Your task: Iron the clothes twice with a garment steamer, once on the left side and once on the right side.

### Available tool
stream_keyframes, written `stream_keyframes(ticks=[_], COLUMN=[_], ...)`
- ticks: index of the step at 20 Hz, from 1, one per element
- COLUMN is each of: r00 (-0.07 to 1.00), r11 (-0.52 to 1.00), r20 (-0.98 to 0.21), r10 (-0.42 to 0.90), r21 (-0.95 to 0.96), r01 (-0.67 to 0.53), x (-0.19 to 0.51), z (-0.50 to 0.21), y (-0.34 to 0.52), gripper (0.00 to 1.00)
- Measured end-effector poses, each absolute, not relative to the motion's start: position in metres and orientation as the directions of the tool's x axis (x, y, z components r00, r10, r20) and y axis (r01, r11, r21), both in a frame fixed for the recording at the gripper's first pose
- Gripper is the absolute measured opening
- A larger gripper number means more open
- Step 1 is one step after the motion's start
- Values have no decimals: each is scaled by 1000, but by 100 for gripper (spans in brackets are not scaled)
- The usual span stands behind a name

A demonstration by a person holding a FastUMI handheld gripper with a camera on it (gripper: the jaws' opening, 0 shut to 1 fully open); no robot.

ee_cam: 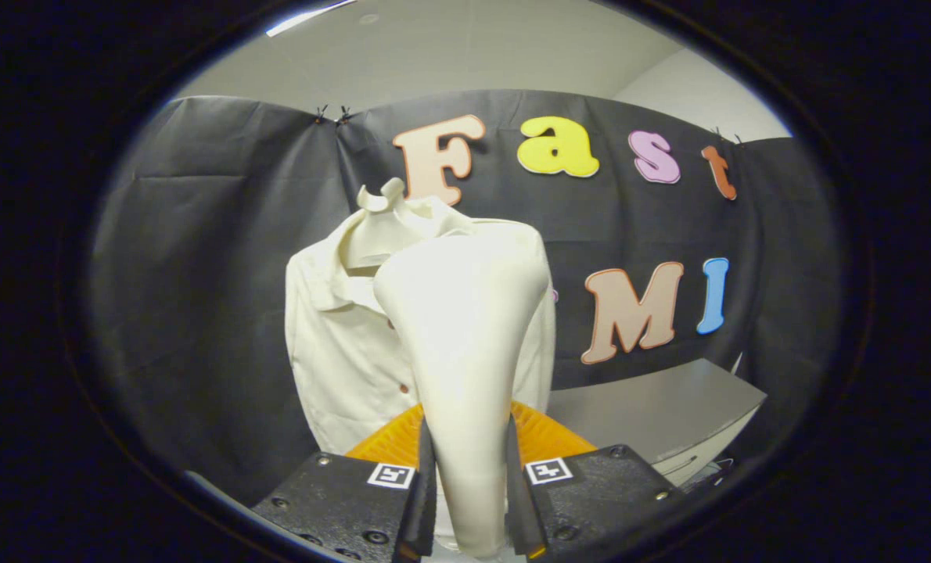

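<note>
Gripper (pixel 469 500) was clamped on the handle of the garment steamer (pixel 465 328), both fingers pressed against it. The steamer head rose in front of the cream shirt (pixel 332 344), which hung on a hanger (pixel 379 205) against the black cloth wall. The head covered the shirt's middle and right part; contact with the cloth could not be told. Judged step: steamer in hand, a pass pending. Next move likely calls for bringing the head to one side of the shirt and stroking along it. A grey table (pixel 669 407) stood right of the shirt.

The hand-held gripper (pixel 469 500) clamps the cream garment steamer (pixel 465 328) upright at frame centre, apparently just before the hanging shirt (pixel 340 344).
</note>
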State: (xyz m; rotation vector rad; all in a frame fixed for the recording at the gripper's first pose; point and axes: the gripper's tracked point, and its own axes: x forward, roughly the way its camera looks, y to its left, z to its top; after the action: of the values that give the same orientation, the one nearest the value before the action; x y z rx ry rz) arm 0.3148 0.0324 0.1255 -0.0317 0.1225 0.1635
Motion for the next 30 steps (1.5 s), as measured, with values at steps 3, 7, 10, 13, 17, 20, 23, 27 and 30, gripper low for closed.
stream_keyframes(ticks=[3,7,10,13,17,20,23,27,30], r00=[974,967,966,971,971,974,971,970,961], r11=[983,978,976,980,985,989,991,989,989], r20=[-131,-147,-147,-147,-178,-197,-214,-220,-255], r10=[185,209,210,187,157,116,108,106,104], r21=[19,11,-19,-35,-49,-64,-55,-75,-72], r01=[-184,-210,-215,-194,-168,-131,-122,-126,-126], x=[314,316,322,330,336,339,344,352,356], z=[123,115,111,104,92,85,69,51,29], y=[56,77,86,91,92,87,90,88,85], gripper=[37,37,37,37,37,38,38,38,38])
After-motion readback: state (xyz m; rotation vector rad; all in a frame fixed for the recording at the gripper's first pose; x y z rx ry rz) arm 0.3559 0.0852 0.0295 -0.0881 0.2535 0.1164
